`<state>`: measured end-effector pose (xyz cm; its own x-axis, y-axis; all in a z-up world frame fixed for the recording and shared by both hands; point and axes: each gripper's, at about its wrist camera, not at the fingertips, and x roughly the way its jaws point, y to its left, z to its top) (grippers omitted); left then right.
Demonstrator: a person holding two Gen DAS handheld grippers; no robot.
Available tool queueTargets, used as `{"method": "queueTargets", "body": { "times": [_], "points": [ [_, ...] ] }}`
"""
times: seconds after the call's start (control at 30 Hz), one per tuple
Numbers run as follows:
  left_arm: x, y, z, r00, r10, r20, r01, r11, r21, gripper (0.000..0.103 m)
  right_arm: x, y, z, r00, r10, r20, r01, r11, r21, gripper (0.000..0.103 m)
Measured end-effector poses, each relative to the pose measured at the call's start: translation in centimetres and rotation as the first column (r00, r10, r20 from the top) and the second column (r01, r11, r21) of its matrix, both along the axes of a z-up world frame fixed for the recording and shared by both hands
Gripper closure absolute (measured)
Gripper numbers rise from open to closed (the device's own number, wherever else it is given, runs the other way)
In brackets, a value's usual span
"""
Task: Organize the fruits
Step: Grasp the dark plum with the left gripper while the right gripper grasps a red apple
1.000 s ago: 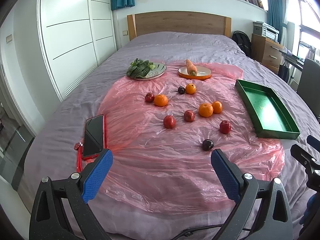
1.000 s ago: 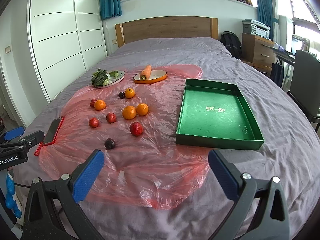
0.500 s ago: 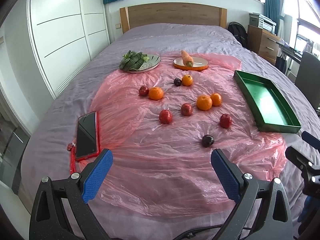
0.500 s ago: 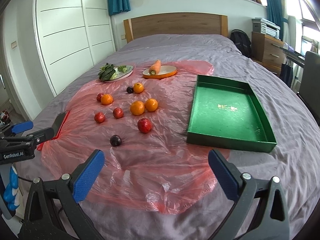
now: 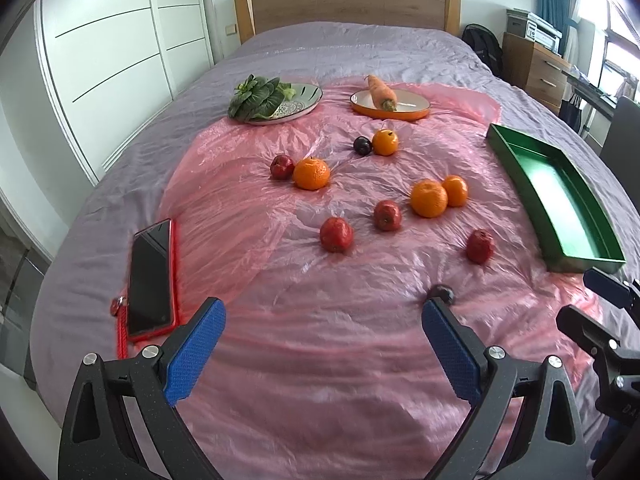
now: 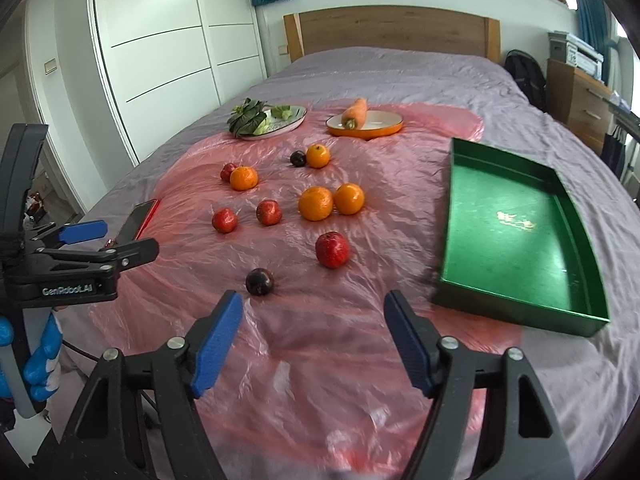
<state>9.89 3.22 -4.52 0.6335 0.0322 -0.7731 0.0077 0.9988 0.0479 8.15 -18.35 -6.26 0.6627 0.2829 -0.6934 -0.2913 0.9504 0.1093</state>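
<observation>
Several oranges, red apples and dark plums lie loose on a pink plastic sheet point(image 5: 320, 340) on the bed. The nearest dark plum point(image 6: 259, 281) sits just beyond my right gripper point(image 6: 314, 328), which is open and empty. A red apple point(image 6: 332, 249) lies a little farther on. My left gripper point(image 5: 322, 332) is open and empty, with the same plum point(image 5: 441, 293) by its right fingertip. An empty green tray point(image 6: 516, 220) stands to the right, also in the left wrist view point(image 5: 556, 196).
A red-cased phone point(image 5: 152, 276) lies at the sheet's left edge. A plate of leafy greens point(image 5: 272, 98) and an orange dish with a carrot point(image 5: 390, 101) stand at the back. White wardrobes are left, a wooden dresser right.
Both grippers have moved forward and lower toward the fruit. The right gripper's fingers have come closer together but remain open. Nothing on the bed has moved.
</observation>
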Motion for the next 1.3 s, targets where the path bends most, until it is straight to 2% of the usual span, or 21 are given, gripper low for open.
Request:
{"method": "queueTargets", "body": {
  "times": [0.2, 0.27, 0.33, 0.4, 0.63, 0.7, 0.73, 0.77, 0.9, 1.0, 1.1, 1.3],
  "points": [
    [2.0, -0.5, -1.4, 0.999, -0.045, -0.028, 0.044, 0.998, -0.036, 0.009, 2.6, 0.6, -1.7, 0.999, 0.017, -0.043, -0.016, 1.0, 0.013, 0.0],
    [2.1, -1.5, -2.3, 0.995, -0.085, -0.044, 0.082, 0.995, -0.053, 0.016, 3.4, 0.7, -2.3, 0.998, 0.019, -0.057, -0.018, 1.0, 0.014, 0.0],
    [2.0, -2.6, -3.1, 0.99, -0.127, -0.062, 0.122, 0.99, -0.073, 0.036, 4.4, 0.8, -2.9, 0.998, 0.017, -0.067, -0.016, 1.0, 0.011, 0.0],
    [2.1, -3.6, -3.7, 0.984, -0.162, -0.076, 0.155, 0.984, -0.09, 0.044, 5.5, 0.8, -3.3, 0.997, 0.021, -0.077, -0.02, 1.0, 0.013, 0.0],
    [3.0, -6.0, -4.7, 0.966, -0.24, -0.091, 0.227, 0.964, -0.139, 0.044, 8.5, 1.4, -3.9, 0.995, 0.056, -0.085, -0.057, 0.998, 0.0, 0.0],
    [3.6, -6.4, -5.3, 0.962, -0.253, -0.108, 0.235, 0.96, -0.152, 0.047, 9.4, 1.5, -4.3, 0.993, 0.064, -0.097, -0.064, 0.998, 0.005, 0.0],
    [3.8, -6.5, -5.6, 0.959, -0.26, -0.117, 0.24, 0.958, -0.158, 0.051, 9.8, 1.5, -4.4, 0.993, 0.068, -0.101, -0.068, 0.998, 0.004, 0.012],
    [4.1, -6.7, -5.9, 0.956, -0.264, -0.125, 0.243, 0.957, -0.16, 0.053, 10.2, 1.6, -4.6, 0.991, 0.075, -0.108, -0.075, 0.997, 0.005, 0.017],
    [4.9, -6.8, -6.9, 0.952, -0.27, -0.143, 0.244, 0.954, -0.172, 0.064, 11.5, 1.7, -5.6, 0.987, 0.095, -0.129, -0.096, 0.995, 0.0, 0.027],
    [5.3, -6.9, -7.4, 0.949, -0.277, -0.15, 0.25, 0.952, -0.178, 0.068, 12.0, 1.5, -6.4, 0.984, 0.099, -0.147, -0.1, 0.995, 0.006, 0.032],
    [5.5, -7.2, -7.8, 0.945, -0.288, -0.151, 0.263, 0.95, -0.17, 0.071, 12.4, 1.5, -7.3, 0.98, 0.114, -0.162, -0.113, 0.993, 0.015, 0.044],
    [4.8, -8.0, -8.4, 0.939, -0.312, -0.142, 0.298, 0.948, -0.114, 0.074, 12.5, 1.9, -8.2, 0.978, 0.136, -0.161, -0.138, 0.99, -0.003, 0.044]
  ]
}}
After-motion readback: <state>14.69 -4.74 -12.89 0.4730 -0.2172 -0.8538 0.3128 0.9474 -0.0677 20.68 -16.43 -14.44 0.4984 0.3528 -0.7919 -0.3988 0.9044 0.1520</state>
